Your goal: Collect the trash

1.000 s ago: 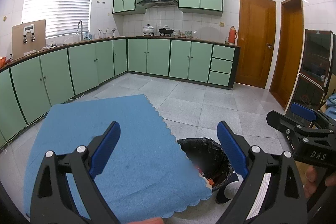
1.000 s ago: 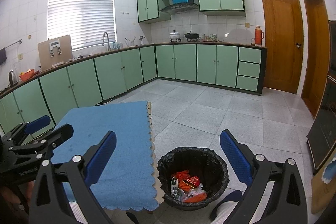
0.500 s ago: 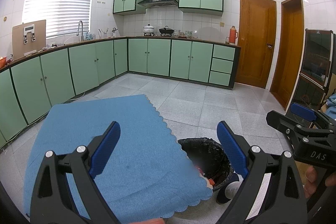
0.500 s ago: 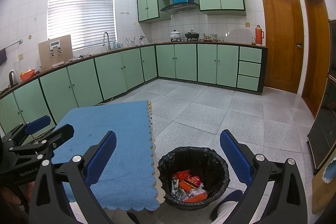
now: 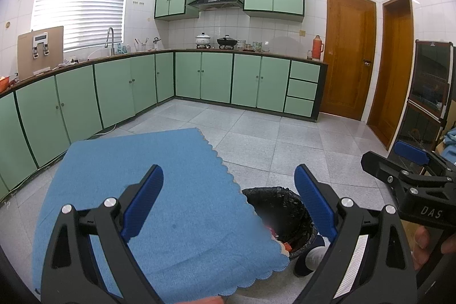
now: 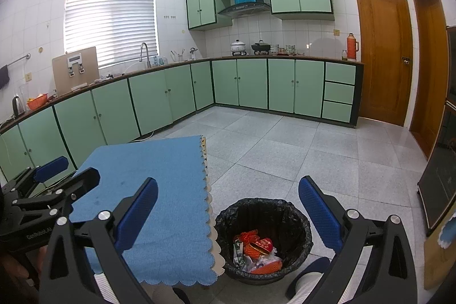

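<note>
Seemingly little is left to be done; red and white trash (image 6: 256, 250) is already gathered in the black-lined bin (image 6: 263, 207) on the floor beside the blue tablecloth (image 6: 159, 178), on which nothing is seen; the left gripper (image 5: 228, 204) and right gripper (image 6: 228, 215) are held spread and empty above.

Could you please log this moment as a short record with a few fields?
setting: kitchen with green cabinets
left gripper: jaws wide apart, empty, above the blue tablecloth
right gripper: jaws wide apart, empty, above the bin
bin: black-lined, on the floor beside the table edge
bin contents: red and orange wrappers
tabletop: no trash visible on the cloth
</note>
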The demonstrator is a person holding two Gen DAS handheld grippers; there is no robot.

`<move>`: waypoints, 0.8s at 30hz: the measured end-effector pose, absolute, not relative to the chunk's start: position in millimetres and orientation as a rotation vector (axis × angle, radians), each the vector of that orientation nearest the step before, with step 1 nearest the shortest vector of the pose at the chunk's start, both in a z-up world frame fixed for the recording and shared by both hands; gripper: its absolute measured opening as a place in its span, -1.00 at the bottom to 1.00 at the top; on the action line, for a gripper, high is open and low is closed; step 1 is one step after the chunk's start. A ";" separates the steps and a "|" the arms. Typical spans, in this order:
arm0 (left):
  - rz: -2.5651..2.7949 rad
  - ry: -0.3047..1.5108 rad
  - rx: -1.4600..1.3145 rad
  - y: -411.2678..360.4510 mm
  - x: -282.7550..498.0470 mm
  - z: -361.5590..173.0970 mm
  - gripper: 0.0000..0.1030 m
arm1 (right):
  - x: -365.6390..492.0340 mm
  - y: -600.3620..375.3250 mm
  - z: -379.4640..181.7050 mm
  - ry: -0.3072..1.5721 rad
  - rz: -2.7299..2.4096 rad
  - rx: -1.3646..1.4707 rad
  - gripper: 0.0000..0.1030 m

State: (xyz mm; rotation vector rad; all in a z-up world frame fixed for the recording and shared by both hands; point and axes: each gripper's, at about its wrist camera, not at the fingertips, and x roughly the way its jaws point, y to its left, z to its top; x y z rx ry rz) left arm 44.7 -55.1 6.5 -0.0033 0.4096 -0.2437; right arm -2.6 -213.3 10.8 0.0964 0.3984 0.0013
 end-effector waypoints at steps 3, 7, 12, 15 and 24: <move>-0.243 0.411 -0.005 -54.7 44.5 5.8 0.75 | -2.4 -213.0 10.8 0.398 0.001 0.096 0.88; -0.242 0.414 -0.004 -55.9 44.4 6.0 0.75 | -2.4 -213.5 10.9 0.399 0.001 0.096 0.88; -0.241 0.412 -0.005 -56.1 44.2 6.4 0.75 | -2.4 -213.5 11.2 0.399 0.001 0.097 0.88; -0.241 0.413 -0.004 -56.2 45.5 6.4 0.75 | -2.7 -213.3 11.3 0.398 0.001 0.096 0.88; -0.241 0.414 -0.003 -57.5 45.2 6.3 0.75 | -2.2 -214.6 11.8 0.399 0.001 0.097 0.88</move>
